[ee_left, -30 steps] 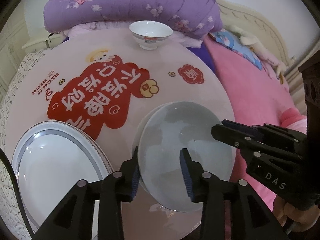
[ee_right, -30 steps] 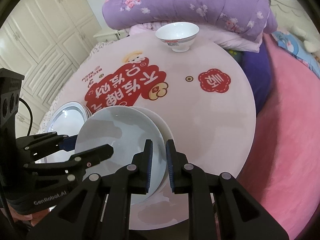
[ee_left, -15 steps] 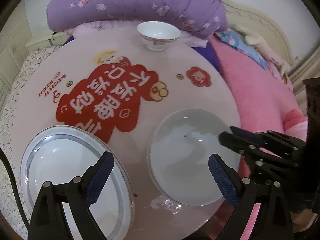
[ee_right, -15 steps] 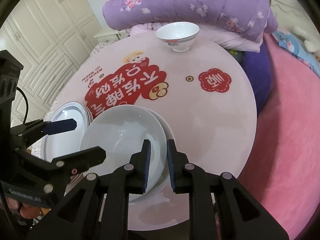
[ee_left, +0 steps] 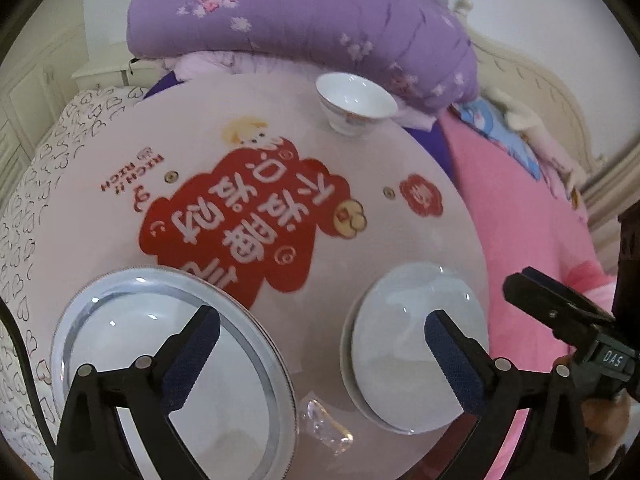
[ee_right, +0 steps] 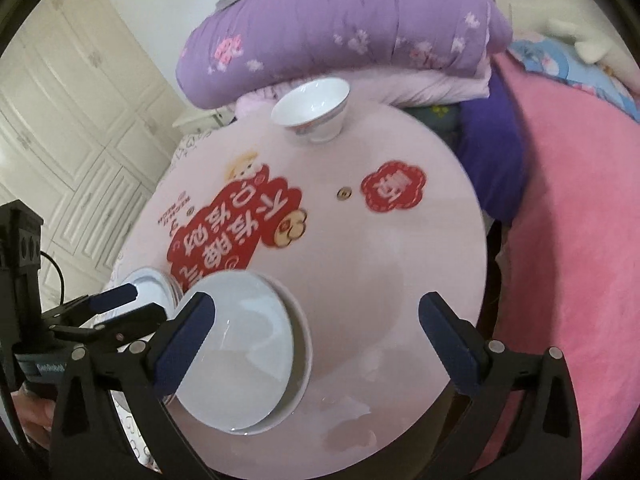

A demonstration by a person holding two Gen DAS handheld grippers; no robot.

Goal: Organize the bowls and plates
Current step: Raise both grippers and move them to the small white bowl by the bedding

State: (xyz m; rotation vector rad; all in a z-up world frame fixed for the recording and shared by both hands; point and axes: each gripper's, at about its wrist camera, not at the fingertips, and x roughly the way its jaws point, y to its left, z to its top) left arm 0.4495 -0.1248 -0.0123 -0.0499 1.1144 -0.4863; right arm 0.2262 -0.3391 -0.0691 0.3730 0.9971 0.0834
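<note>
- Left gripper [ee_left: 322, 336]: the jaws are opening and stand wide apart with nothing between them; one blue pad hangs over the rimmed plates, the other over the pale plates, and neither presses on anything.
- Right gripper [ee_right: 316, 316]: the jaws are opening, wide apart and empty; the near edge of the pale plates lies below the left-hand pad but is not clamped.
- Pale plates [ee_right: 248, 344]: two plain, glossy, bluish-white plates, one nested in the other, near the front edge of the round table [ee_right: 400, 264]. The upper one sits slightly off-centre, so a crescent of the lower rim shows on the right. Judged from the empty jaws on either side, the stack has just been let go where it lies.
- Rimmed plates [ee_left: 160, 360]: a second stack, white with a grey beaded band, at the table's near left and just apart from the pale stack. Like is apparently being grouped with like.
- Small bowl [ee_left: 354, 102]: white, footed, with a coloured band near the base; it stands upright and alone at the far edge, well apart from both stacks. It is probably the piece left to organise.
- Table surface: pale pink with a red printed design; a purple quilt [ee_left: 304, 12] is heaped behind the bowl.
</note>
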